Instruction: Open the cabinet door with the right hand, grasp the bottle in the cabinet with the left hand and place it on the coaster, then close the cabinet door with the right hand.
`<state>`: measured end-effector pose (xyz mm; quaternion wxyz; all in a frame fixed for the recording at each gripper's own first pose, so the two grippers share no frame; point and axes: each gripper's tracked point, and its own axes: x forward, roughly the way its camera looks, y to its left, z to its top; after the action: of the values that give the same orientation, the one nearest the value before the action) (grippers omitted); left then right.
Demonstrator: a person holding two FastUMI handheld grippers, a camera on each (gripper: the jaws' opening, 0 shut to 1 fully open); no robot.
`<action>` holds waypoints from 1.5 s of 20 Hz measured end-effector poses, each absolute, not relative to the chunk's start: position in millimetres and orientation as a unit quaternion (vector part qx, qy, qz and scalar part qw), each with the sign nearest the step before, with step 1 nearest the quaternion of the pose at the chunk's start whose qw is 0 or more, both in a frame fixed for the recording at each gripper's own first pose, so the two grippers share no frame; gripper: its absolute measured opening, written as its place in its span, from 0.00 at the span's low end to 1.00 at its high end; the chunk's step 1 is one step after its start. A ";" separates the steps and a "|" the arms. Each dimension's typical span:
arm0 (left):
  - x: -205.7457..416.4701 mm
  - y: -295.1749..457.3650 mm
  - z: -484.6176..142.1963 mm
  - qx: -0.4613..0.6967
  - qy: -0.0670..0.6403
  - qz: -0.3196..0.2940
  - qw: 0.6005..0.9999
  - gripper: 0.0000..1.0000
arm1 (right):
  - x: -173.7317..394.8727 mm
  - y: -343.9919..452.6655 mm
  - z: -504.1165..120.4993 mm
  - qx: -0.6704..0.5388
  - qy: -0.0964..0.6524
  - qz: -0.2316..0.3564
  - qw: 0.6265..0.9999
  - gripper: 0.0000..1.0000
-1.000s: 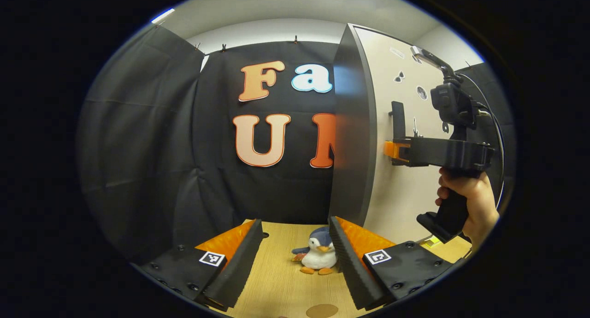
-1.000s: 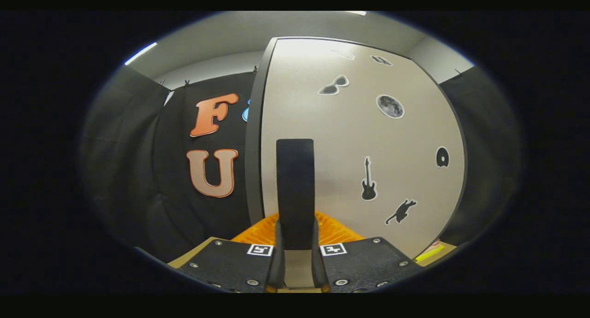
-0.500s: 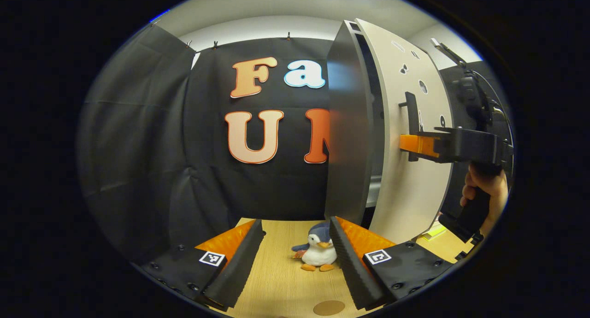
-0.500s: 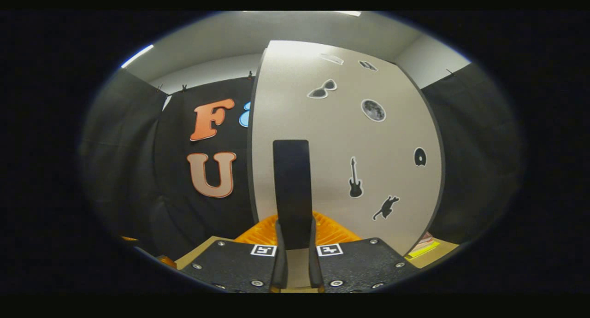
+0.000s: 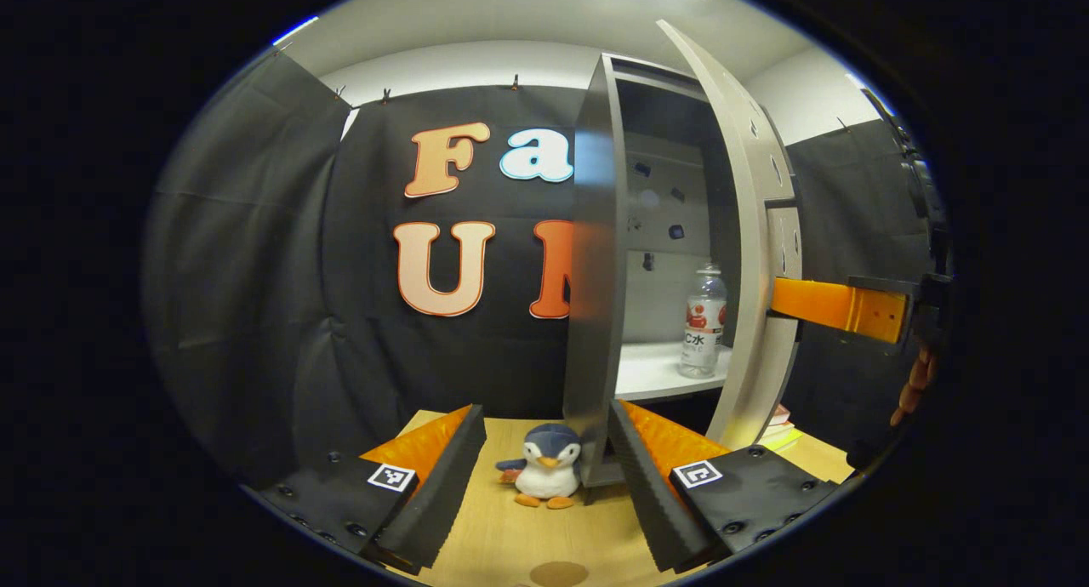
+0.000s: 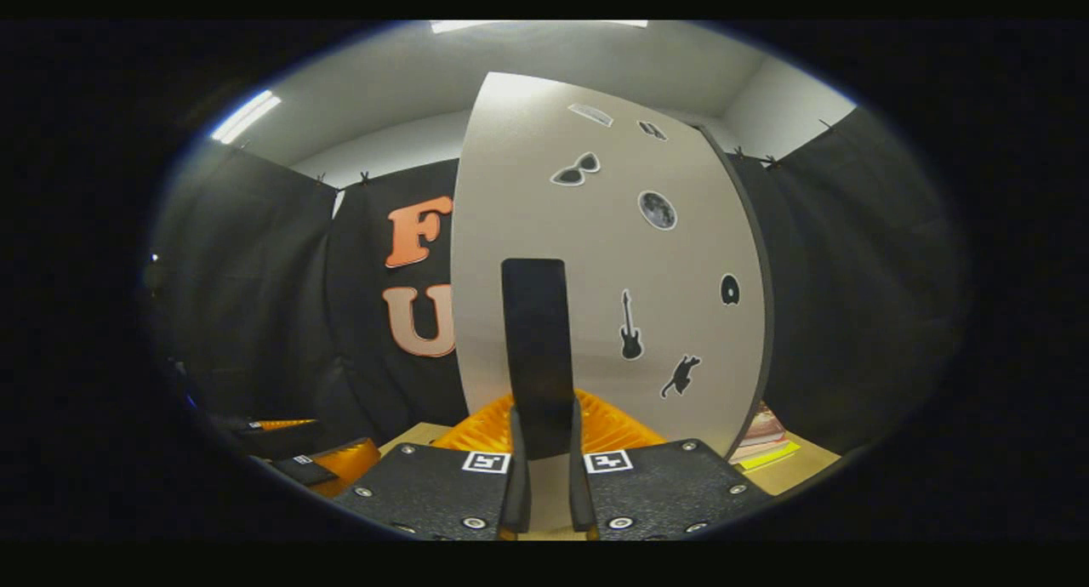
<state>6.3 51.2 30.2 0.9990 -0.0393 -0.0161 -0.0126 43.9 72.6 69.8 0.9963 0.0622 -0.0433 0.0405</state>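
Bottle (image 5: pixel 704 321) stood upright on the white shelf (image 5: pixel 659 371) inside the cabinet (image 5: pixel 595 255), whose door (image 6: pixel 595 255) hung wide open. My right jaws (image 6: pixel 542 451) were clenched on the dark door handle (image 6: pixel 534 349), both fingers pressing its sides. My left jaws (image 5: pixel 544 476) hung released and empty above the wooden surface (image 5: pixel 502 536), framing a plush penguin (image 5: pixel 544 478) that sat just beside the cabinet's foot. Nearer me, at the surface's edge, lay the round coaster (image 5: pixel 557 573).

Your bottle (image 5: pixel 703 321) inside the cabinet (image 5: pixel 595 255) carries a label with print too small to make out. No other readable writing stands on any object here.
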 end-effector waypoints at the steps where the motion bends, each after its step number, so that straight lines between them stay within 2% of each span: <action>1: 0.6 43.4 31.2 -0.041 -0.018 -0.008 0.999 0.94 | 37.6 68.4 69.2 0.063 -0.044 0.047 0.996 0.17; 10: -50.3 -22.9 35.4 -0.062 -0.017 0.026 0.998 0.95 | -17.7 3.7 64.7 0.071 -0.045 0.063 0.994 0.14; 12: -55.9 -42.6 39.1 -0.064 -0.020 0.021 0.997 0.94 | -29.4 -22.0 63.9 0.070 -0.044 0.041 0.996 0.17; 14: -57.9 -61.7 40.3 -0.060 -0.020 0.011 0.998 0.95 | -38.1 -48.6 64.4 0.068 -0.047 0.014 0.996 0.14; 15: -58.2 -71.6 43.0 -0.057 -0.021 0.005 0.998 0.95 | -43.7 -63.2 65.3 0.069 -0.047 0.002 0.997 0.16; 19: -60.1 -104.1 55.3 -0.047 -0.035 -0.018 0.998 0.94 | -52.4 -116.1 60.9 0.054 -0.057 -0.046 0.996 0.07; 21: -59.0 -116.5 56.5 -0.043 -0.038 -0.027 0.998 0.94 | -57.5 -137.7 61.6 0.048 -0.063 -0.054 0.995 0.07; 22: -59.4 -122.9 57.3 -0.041 -0.038 -0.032 0.998 0.94 | -57.6 -147.3 61.3 0.046 -0.065 -0.059 0.995 0.02; 24: -59.9 -134.1 59.4 -0.037 -0.039 -0.040 0.998 0.94 | -59.0 -169.8 59.9 0.044 -0.068 -0.073 0.994 0.02; 25: -59.5 -138.7 60.3 -0.037 -0.040 -0.043 0.998 0.94 | -57.4 -179.8 58.3 0.041 -0.068 -0.074 0.994 0.05; 26: -60.0 -143.4 61.0 -0.037 -0.040 -0.047 0.997 0.94 | -58.9 -182.6 57.9 0.046 -0.065 -0.065 0.995 0.00; 29: -56.2 -155.1 58.4 -0.039 -0.037 -0.062 0.997 0.94 | -56.7 -190.8 58.8 0.051 -0.066 -0.045 0.996 0.02; 30: -56.9 -157.7 58.9 -0.041 -0.035 -0.066 0.996 0.94 | -56.7 -191.8 58.3 0.051 -0.065 -0.043 0.996 0.11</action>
<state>-56.9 -157.7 58.9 0.9963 -0.0411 -0.0354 -0.0659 -56.7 -191.8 58.3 0.9957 0.0506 -0.0653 -0.0427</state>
